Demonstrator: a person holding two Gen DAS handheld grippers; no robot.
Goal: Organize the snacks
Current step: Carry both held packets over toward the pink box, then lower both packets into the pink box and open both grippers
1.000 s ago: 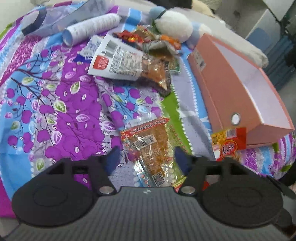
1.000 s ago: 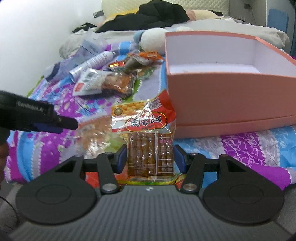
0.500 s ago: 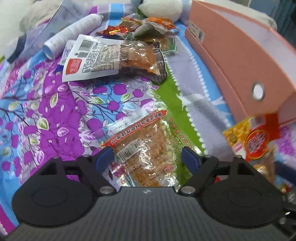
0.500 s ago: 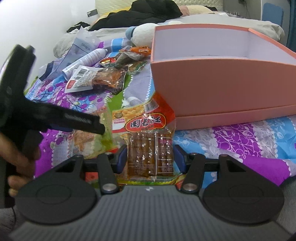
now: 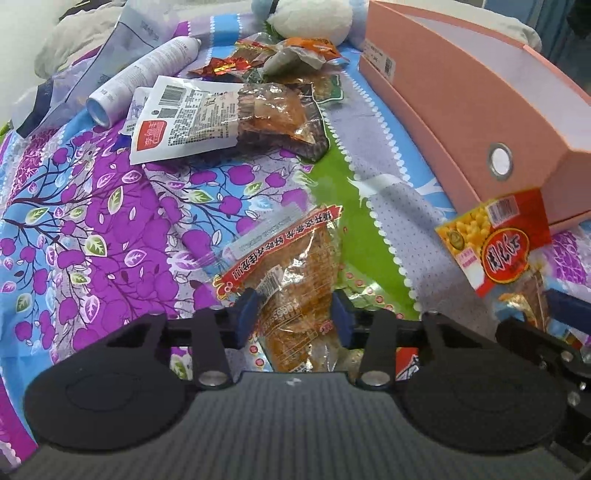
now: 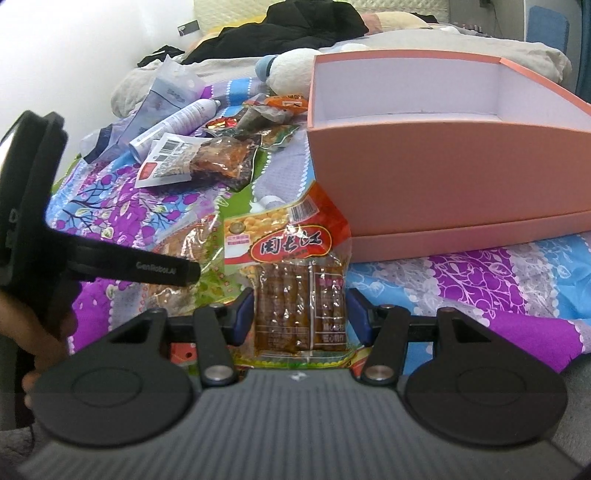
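two tools are working: the left tool (image 5: pixel 293 314) has just been closing and is now pinching the clear orange-filled snack packet (image 5: pixel 295 280) on the bed, ready for lifting; the right tool (image 6: pixel 301 314) is gripping the red-and-yellow packet (image 6: pixel 291 273) beside the pink cardboard box (image 6: pixel 443 177).

Floral bedspread (image 5: pixel 92 229) under snack packets (image 5: pixel 207 118)

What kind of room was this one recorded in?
Most likely a bedroom: the snacks lie on a floral bedsheet, with a plush toy and dark clothes heaped toward the quilted headboard.
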